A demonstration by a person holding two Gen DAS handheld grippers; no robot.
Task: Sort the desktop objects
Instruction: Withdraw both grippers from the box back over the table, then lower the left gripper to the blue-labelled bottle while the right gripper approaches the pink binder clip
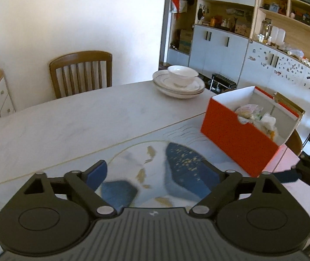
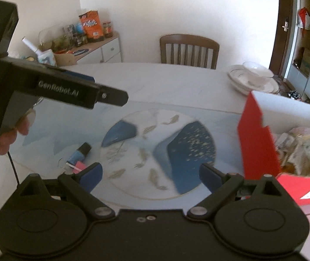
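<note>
Both tools stand wide and empty: left tool (image 1: 157,174), right tool (image 2: 149,174). A small blue bottle (image 2: 79,153) and pink item (image 2: 78,167) lie on the counter (image 1: 68,117) at nine o'clock of the right tool; the red box (image 2: 257,143) stands at three o'clock. Risk: the lying bottle may roll from a hasty pinch.

One red box (image 2: 257,143) sits on the table (image 1: 72,119), with one small bottle (image 2: 80,153) and one pink slip (image 2: 78,165) beside it. One bowl (image 1: 182,75) rests on what looks like two stacked plates (image 1: 176,87). One chair (image 1: 81,74). Two hand-held grippers: left (image 1: 155,175), right (image 2: 150,174).
</note>
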